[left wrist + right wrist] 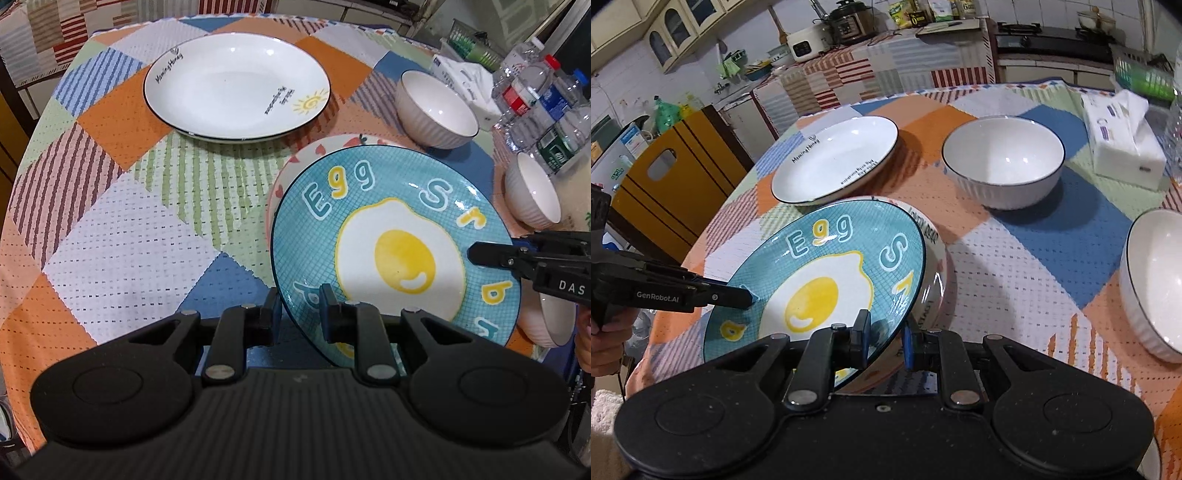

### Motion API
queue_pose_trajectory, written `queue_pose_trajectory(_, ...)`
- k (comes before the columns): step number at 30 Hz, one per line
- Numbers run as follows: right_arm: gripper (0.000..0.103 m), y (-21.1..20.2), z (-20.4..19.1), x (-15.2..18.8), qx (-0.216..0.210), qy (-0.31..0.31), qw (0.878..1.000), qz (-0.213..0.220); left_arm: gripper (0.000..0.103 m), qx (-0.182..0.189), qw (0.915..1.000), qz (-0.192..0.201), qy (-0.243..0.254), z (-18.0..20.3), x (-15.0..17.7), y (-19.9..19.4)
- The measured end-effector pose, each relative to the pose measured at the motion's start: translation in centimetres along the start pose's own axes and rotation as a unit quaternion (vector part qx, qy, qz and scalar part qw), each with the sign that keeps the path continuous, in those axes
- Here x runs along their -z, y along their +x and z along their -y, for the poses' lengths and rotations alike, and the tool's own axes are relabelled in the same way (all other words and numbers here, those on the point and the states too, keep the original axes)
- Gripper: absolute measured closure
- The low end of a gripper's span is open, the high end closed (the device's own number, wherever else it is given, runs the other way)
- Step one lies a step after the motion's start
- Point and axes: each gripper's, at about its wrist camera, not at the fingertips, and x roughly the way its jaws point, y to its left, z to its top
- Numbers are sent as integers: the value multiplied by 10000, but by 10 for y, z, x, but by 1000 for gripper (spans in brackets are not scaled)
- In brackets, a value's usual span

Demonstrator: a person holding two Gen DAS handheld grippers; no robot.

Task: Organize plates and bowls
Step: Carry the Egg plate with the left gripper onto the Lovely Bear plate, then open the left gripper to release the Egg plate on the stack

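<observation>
The left gripper is pinching the near rim of the blue fried-egg plate, while the right gripper is clamping the opposite rim. The plate is hanging tilted above a pink-patterned plate at centre frame. A white plate is sitting upper left, a ribbed white bowl upper right. Open patchwork tablecloth is lying at left.
</observation>
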Motion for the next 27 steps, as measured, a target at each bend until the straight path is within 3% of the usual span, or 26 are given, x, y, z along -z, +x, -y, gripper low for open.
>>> queue_pose_trajectory(7,79,6,-9,-4,316,-151,9993,-120,84,-64,10000,-71,-18,2,-3,3)
queue_pose_trajectory(11,72,8,-31,-4,878,-512,9947,-167,84,-112,9999,-104,-72,4,-5,5)
queue_pose_trajectory(16,70,11,-43,-7,1352,-593,9885,-322,84,-220,9995,-216,-22,9,-10,8)
queue_pose_trajectory(27,67,29,-61,-2,2168,-1512,9635,-424,83,-381,9988,-259,154,15,-12,7)
